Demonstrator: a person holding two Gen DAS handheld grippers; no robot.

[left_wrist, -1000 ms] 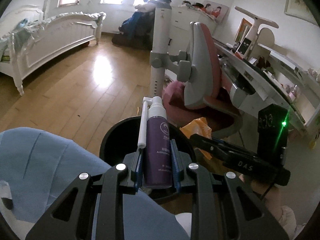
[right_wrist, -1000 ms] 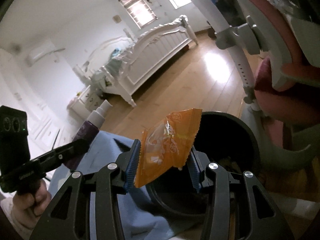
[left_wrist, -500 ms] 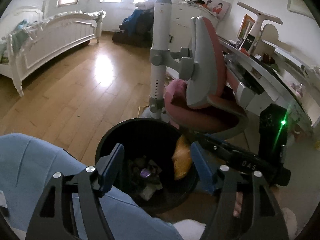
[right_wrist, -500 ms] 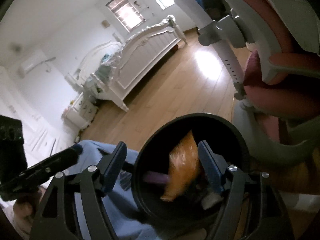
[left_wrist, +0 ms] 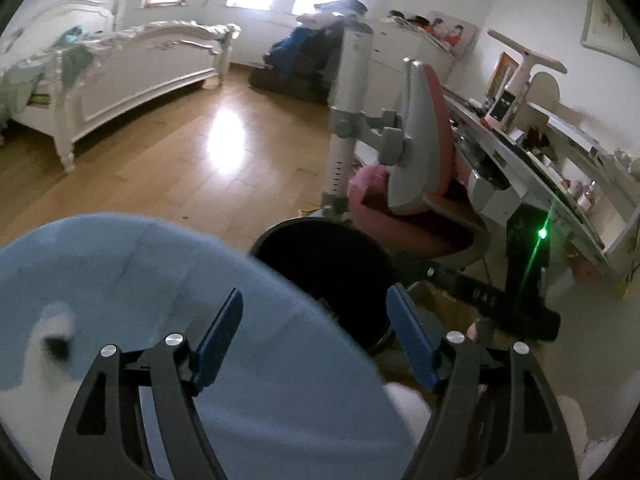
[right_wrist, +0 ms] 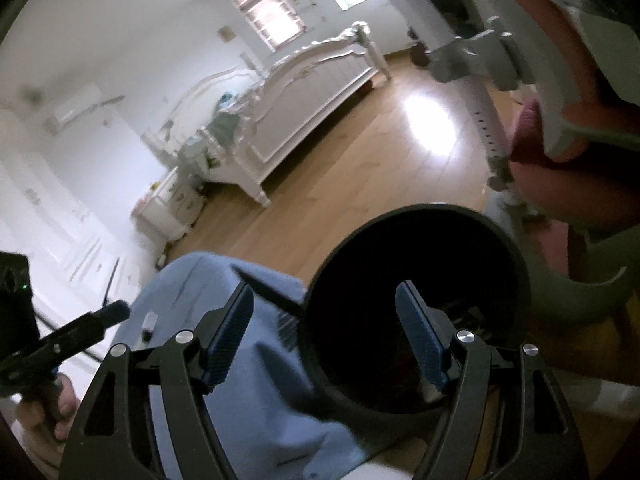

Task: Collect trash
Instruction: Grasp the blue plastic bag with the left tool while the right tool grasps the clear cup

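A black round trash bin stands on the wooden floor beside a pink chair; it also shows in the right wrist view, its inside dark. My left gripper is open and empty, above the blue fabric and the bin's near edge. My right gripper is open and empty, just above the bin's near rim. The right gripper's body shows in the left wrist view. The purple bottle and orange wrapper are not visible.
Blue fabric covers the lap left of the bin. A pink and grey chair stands right behind the bin. A cluttered desk runs along the right. A white bed stands far left on the wooden floor.
Both grippers opened and dropped the purple spray bottle and the orange wrapper into the bin. Both have since pulled back a little from the bin, empty.
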